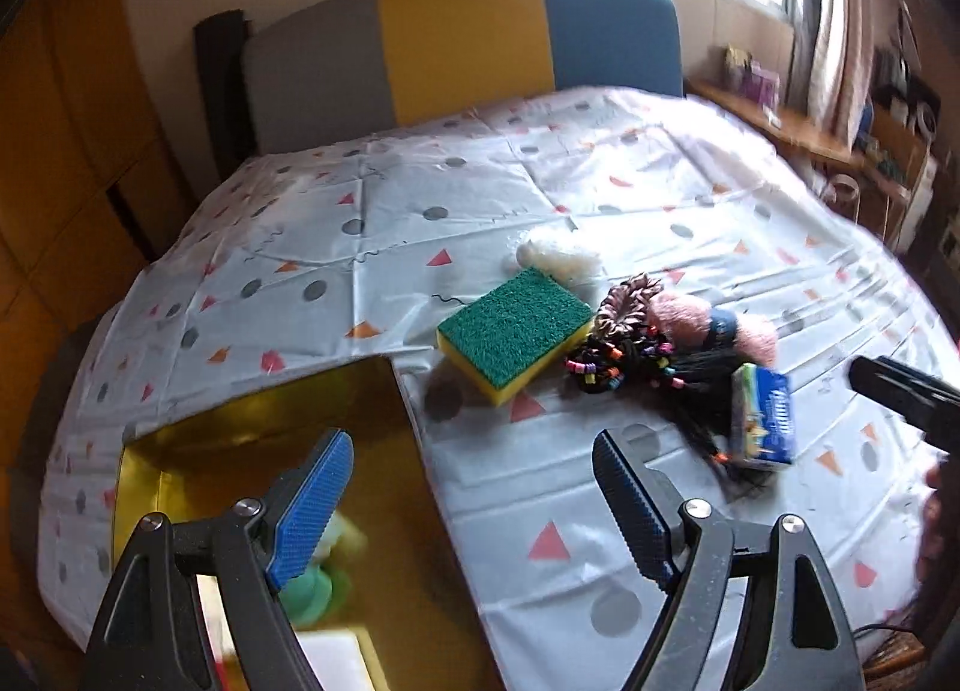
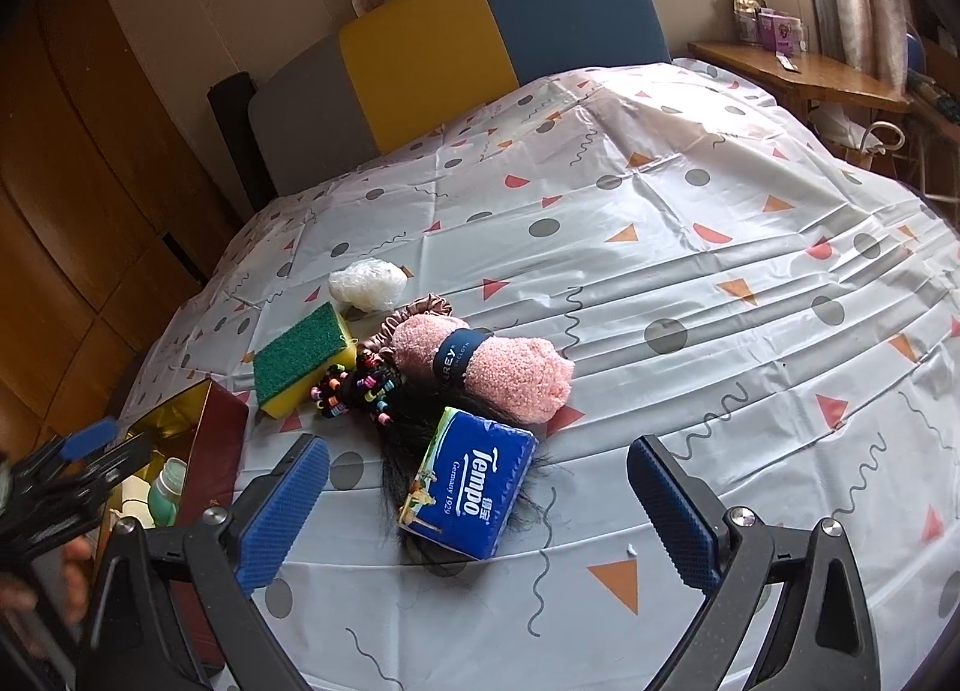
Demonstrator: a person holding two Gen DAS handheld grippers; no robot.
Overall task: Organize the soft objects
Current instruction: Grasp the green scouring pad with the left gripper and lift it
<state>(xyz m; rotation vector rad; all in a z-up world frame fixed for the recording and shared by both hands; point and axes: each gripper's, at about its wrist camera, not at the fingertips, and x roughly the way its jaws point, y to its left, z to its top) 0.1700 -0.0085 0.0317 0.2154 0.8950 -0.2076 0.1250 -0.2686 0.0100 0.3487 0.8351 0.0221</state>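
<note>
A green-and-yellow sponge [image 1: 515, 332] [image 2: 300, 358], a rolled pink fluffy cloth with a blue band [image 2: 480, 364] [image 1: 714, 325], a pink scrunchie [image 1: 627, 304], a black hairpiece with coloured beads [image 2: 372, 391] [image 1: 624, 364], a blue Tempo tissue pack [image 2: 471, 484] [image 1: 765, 421] and a white plastic-wrapped bundle [image 2: 367, 283] [image 1: 558, 259] lie together on the patterned tablecloth. My left gripper [image 1: 474, 502] is open and empty above the gold-lined box [image 1: 264, 427]. My right gripper [image 2: 480, 517] is open and empty, just in front of the tissue pack.
The box [image 2: 210, 451] sits at the table's near-left corner and holds a green bottle [image 2: 165, 490] [image 1: 312, 589] and a white item [image 1: 333, 658]. A grey, yellow and blue sofa back [image 2: 450, 48] stands behind the table [image 2: 720, 271]. A wooden shelf [image 2: 798, 72] is at the right.
</note>
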